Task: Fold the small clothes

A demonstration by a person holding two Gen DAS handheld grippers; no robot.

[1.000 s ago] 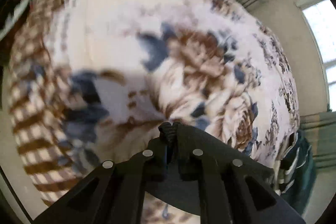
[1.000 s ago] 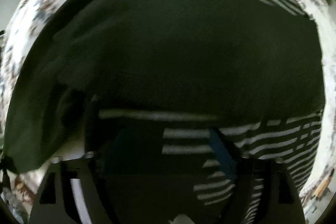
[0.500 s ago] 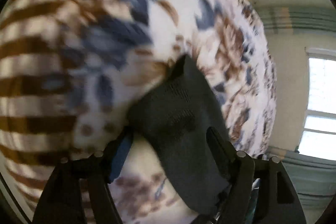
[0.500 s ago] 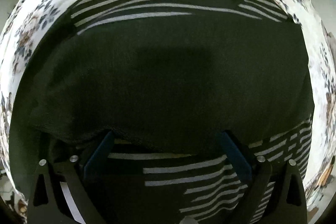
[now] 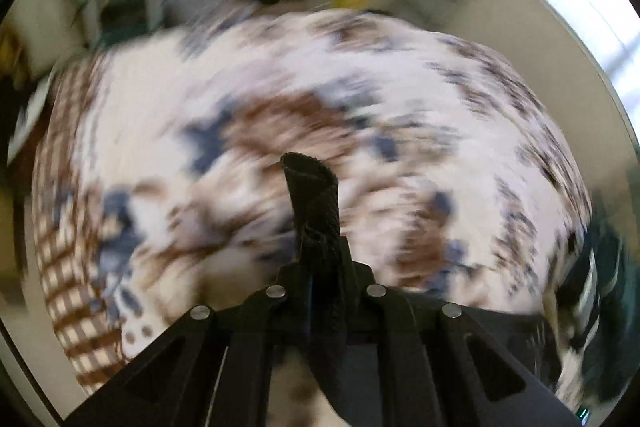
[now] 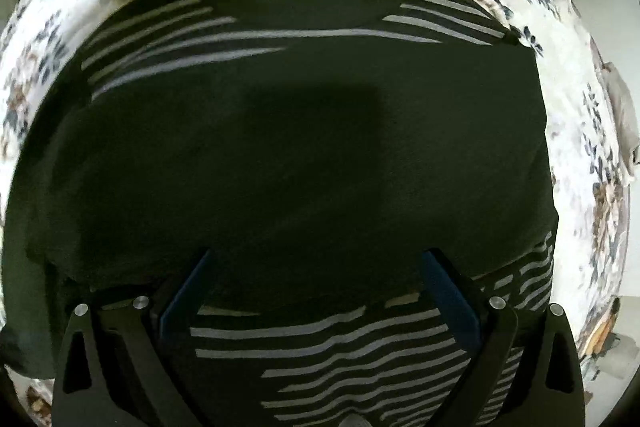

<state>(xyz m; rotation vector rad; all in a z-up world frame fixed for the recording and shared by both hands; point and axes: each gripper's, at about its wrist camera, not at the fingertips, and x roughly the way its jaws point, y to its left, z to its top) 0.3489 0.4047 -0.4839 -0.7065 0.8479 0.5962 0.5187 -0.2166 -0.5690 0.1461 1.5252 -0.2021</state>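
Left tongs (image 5: 316,243) pinch a dark sock (image 5: 314,195), which may slip; right tongs (image 6: 316,287) gape above the striped shirt (image 6: 280,147).

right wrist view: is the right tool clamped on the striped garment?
No. The right tool stands wide open above the dark striped garment, its blue pads apart with no fabric pinched between them.
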